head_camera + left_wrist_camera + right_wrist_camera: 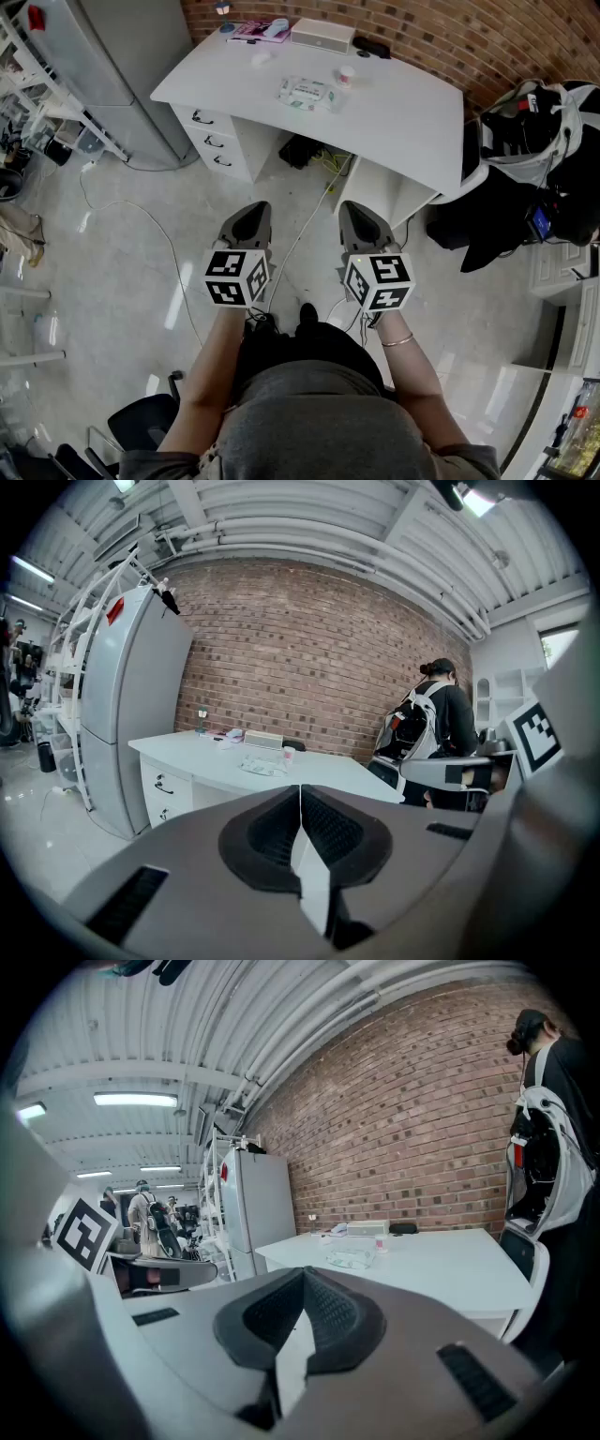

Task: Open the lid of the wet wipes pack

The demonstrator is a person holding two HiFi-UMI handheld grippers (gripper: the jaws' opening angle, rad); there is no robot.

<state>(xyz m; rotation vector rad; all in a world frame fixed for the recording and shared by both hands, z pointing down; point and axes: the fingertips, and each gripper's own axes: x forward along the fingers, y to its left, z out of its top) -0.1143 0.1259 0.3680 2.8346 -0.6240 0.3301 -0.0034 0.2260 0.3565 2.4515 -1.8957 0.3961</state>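
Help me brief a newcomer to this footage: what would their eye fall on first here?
First come the two marker-cubed grippers low in the head view, the left gripper and the right gripper, side by side above the floor, jaws together and empty. Beyond them the white desk stands against the brick wall, with the wet wipes pack lying near its middle, well ahead of both grippers.

Whitish-green wet wipes pk (307, 93) flat, ctr of white desk (412, 117)

Left gripper (247, 228), right gripper (362, 228): jaws closed, empty.
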